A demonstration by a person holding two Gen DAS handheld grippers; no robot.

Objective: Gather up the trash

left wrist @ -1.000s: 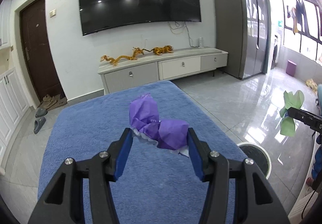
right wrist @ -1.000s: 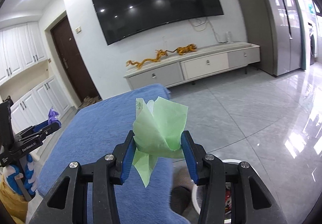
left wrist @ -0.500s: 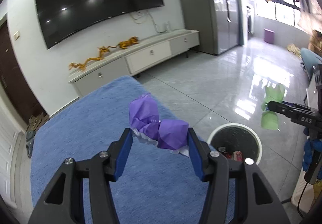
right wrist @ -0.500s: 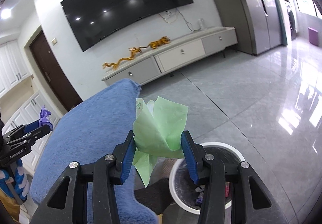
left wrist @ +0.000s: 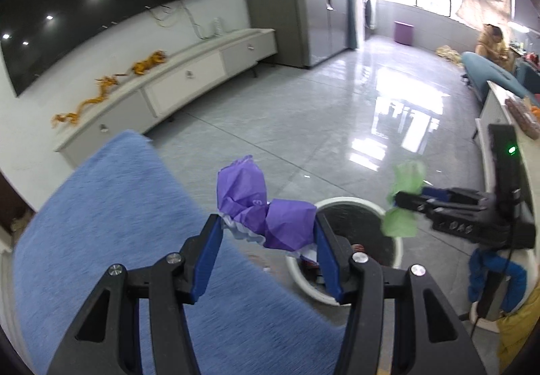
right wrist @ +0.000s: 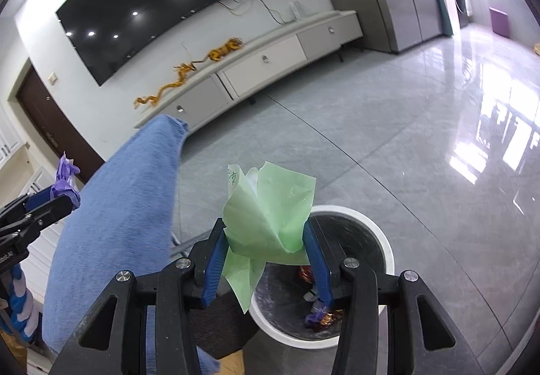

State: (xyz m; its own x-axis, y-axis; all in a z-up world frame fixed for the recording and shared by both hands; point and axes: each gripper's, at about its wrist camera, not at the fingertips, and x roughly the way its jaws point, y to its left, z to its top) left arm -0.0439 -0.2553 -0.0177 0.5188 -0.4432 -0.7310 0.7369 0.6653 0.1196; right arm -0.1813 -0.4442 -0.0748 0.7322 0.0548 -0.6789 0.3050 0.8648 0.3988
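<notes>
My left gripper (left wrist: 268,233) is shut on a crumpled purple paper wad (left wrist: 266,206), held over the right edge of the blue-covered table (left wrist: 111,230). Just beyond it on the floor stands a white-rimmed round trash bin (left wrist: 351,206) with wrappers inside. My right gripper (right wrist: 266,236) is shut on a crumpled green paper (right wrist: 270,209), hanging above the near rim of the same bin (right wrist: 351,209). In the left wrist view the right gripper (left wrist: 405,199) shows with the green paper (left wrist: 403,199) over the bin's right side. The left gripper (right wrist: 57,196) with its purple wad shows at the far left of the right wrist view.
The blue table (right wrist: 118,206) lies left of the bin. A white TV cabinet (right wrist: 256,68) with orange dragon figures stands along the far wall under a wall-mounted TV (right wrist: 162,0). Glossy grey tiled floor (left wrist: 337,125) spreads to the right. A person (left wrist: 494,44) sits far back right.
Both grippers have swung right and down, off the table top toward the bin, which now fills the lower part of both views. Each keeps its paper.
</notes>
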